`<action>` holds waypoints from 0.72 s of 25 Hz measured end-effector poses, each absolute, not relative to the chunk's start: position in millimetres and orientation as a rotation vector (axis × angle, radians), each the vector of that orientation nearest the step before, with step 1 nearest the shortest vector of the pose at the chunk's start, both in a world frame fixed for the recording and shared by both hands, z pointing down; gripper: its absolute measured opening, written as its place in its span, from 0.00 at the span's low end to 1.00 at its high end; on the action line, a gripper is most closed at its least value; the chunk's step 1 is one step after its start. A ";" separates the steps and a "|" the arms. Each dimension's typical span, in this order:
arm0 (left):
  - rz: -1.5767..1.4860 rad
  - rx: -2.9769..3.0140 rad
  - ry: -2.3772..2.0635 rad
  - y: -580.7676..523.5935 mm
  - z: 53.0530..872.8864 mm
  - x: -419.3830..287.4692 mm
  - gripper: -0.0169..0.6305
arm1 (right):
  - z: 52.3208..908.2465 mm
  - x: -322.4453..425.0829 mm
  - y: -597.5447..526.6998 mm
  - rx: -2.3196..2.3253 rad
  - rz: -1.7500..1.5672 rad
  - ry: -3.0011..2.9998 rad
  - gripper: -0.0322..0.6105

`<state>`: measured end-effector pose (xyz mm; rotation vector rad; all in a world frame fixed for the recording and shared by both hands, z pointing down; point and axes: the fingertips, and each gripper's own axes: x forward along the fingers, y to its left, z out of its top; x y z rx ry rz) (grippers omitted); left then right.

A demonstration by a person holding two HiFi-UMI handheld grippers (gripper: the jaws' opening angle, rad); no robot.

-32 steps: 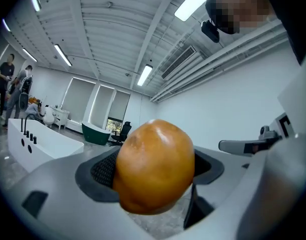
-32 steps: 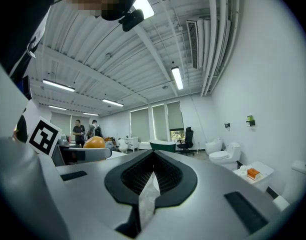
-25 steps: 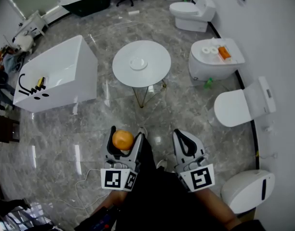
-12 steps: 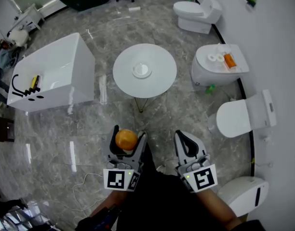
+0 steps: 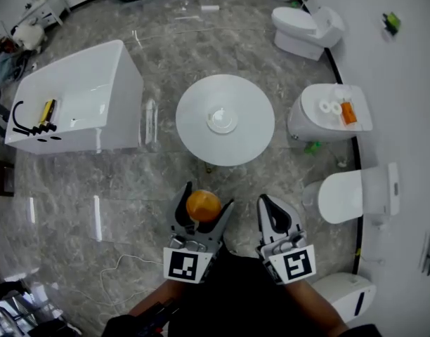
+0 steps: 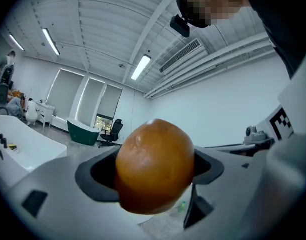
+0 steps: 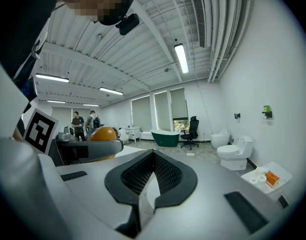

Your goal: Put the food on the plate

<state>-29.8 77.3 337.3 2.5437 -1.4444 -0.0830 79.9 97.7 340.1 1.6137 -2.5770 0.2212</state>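
An orange, round piece of food (image 5: 202, 206) sits clamped between the jaws of my left gripper (image 5: 203, 203), held above the floor short of the round white table (image 5: 251, 140). A small white plate (image 5: 222, 120) lies at the table's middle. In the left gripper view the food (image 6: 154, 165) fills the centre and hides the far side of the jaws. My right gripper (image 5: 273, 210) is beside the left one, shut with nothing in it; in its own view the pads (image 7: 152, 176) meet. The food (image 7: 103, 134) also shows at the left of that view.
A white bathtub (image 5: 74, 102) stands left of the table. Toilets (image 5: 329, 114) line the curved right wall, one (image 5: 357, 195) close to my right gripper. A cable (image 5: 120, 269) lies on the marble floor at lower left. Two people (image 7: 84, 121) stand far off.
The view has advanced toward the round table, which now sits closer and more central. Both grippers keep their pose, and the left one still holds the orange food.
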 end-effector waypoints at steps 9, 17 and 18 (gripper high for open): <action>-0.122 2.508 -1.472 6.2 334.7 -62.0 0.63 | 339.0 64.2 29.3 1.583 0.242 -2.596 0.06; -0.155 2.448 -1.549 -17.3 336.8 -102.9 0.63 | 348.3 55.1 0.5 1.582 0.246 -2.553 0.06; -0.158 2.432 -1.565 -20.6 336.7 -106.4 0.63 | 348.0 56.5 -3.8 1.584 0.252 -2.548 0.06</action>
